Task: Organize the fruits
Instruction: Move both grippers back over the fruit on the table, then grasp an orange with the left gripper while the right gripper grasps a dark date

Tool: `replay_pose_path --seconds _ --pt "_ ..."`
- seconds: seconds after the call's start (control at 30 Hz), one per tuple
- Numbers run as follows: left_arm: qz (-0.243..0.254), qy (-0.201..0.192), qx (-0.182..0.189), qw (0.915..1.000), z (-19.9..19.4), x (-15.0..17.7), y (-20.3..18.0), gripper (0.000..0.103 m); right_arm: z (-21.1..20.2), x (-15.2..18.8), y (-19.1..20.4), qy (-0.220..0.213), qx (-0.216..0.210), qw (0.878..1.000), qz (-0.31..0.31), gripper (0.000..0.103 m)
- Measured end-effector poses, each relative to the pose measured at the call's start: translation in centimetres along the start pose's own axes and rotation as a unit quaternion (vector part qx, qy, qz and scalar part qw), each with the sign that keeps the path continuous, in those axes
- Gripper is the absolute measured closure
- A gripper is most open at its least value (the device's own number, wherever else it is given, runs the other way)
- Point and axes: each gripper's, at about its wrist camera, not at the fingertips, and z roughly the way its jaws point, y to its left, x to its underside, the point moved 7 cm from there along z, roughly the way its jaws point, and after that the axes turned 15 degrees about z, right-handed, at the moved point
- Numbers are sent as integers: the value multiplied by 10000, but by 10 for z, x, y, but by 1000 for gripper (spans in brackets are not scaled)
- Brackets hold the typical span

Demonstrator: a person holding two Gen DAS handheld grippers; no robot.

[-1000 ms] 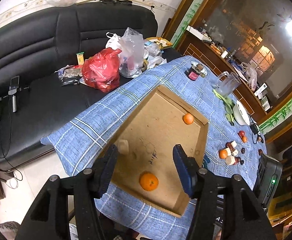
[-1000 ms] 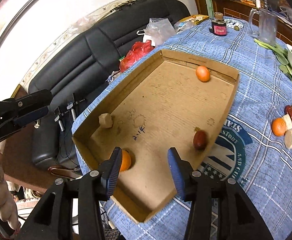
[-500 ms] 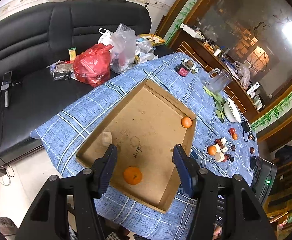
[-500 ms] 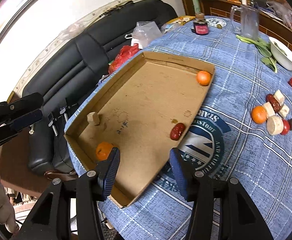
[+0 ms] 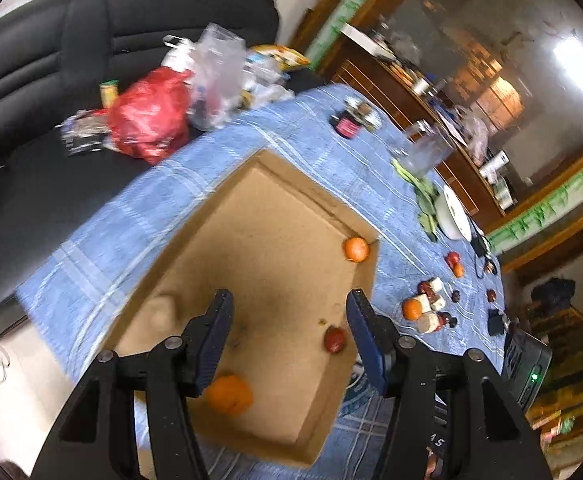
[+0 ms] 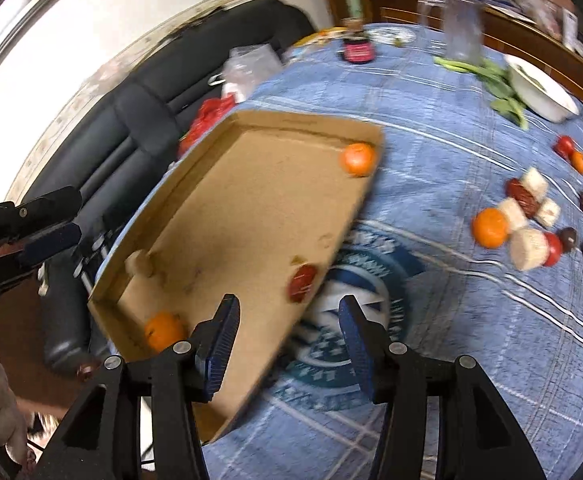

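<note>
- Jaws: left gripper (image 5: 289, 330) has its jaws apart, nothing between them; right gripper (image 6: 287, 340) likewise, jaws spread and empty. Both hang above the near end of the cardboard tray (image 6: 227, 216), clear of it.
- Nearest fruit, left wrist view: a large orange (image 5: 229, 394) on the tray floor just below the left finger, at about 7 o'clock from the jaw gap. In the right wrist view the same orange (image 6: 163, 330) sits in the near corner, 9 o'clock from the right jaws.
- Next out: red date (image 6: 302, 278) against the tray's right wall, 12 o'clock from the right jaws, long axis running about 1 to 7 o'clock. In the left view it lies just inside the right finger (image 5: 334, 339).
- Pale chunk (image 6: 139, 266) by the left wall; small orange (image 6: 357, 158) in the far right corner.
- Unsorted pile (image 6: 527, 224) on the blue-clothed desk (image 6: 451, 320), outside the tray at about 2 o'clock from the right jaws: an orange, pale chunks, red and dark fruits, touching or close together. Two more small fruits (image 6: 571, 154) sit farther out.
- Judgement: the pile is on the right gripper's side, so that hand is nearer for the next pick; the left would have to cross the tray.
- Both views are motion-blurred; small dark fruits not identifiable.
</note>
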Motion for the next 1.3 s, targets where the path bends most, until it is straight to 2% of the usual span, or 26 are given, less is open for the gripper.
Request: replay_pose_path --seconds 0.1,0.2,0.4,0.53,0.63,0.77,0.9,1.1,1.3 --pt "276 232 289 9989 34 -13 -19 45 -8 -13 -32 -230 263 9984 452 47" --pt "630 561 599 9946 72 -20 -45 45 -14 -21 -77 -395 614 9912 1106 47" --pt "1455 1203 1066 9762 132 -9 -105 45 -33 -15 -151 -603 1020 9694 2150 47" --pt "2021 1395 1229 9615 152 4 -147 46 -41 -16 -183 -661 1111 9607 2455 48" --pt "2302 1503 1253 9533 164 11 -170 46 -45 -28 -201 -733 1003 9610 2469 48" --pt "2663 1488 1228 9444 177 17 -195 46 -48 -46 -209 -861 838 9680 2205 48" --pt "2763 1431 1148 9434 191 15 -203 47 -51 -62 -226 -921 743 9676 2229 48" --pt "2987 1506 1056 9365 212 18 -207 65 -49 -84 -243 -978 986 9718 1904 48" --pt "3046 1553 1136 9328 226 22 -214 67 -26 -94 -264 -826 1300 9741 1658 48"
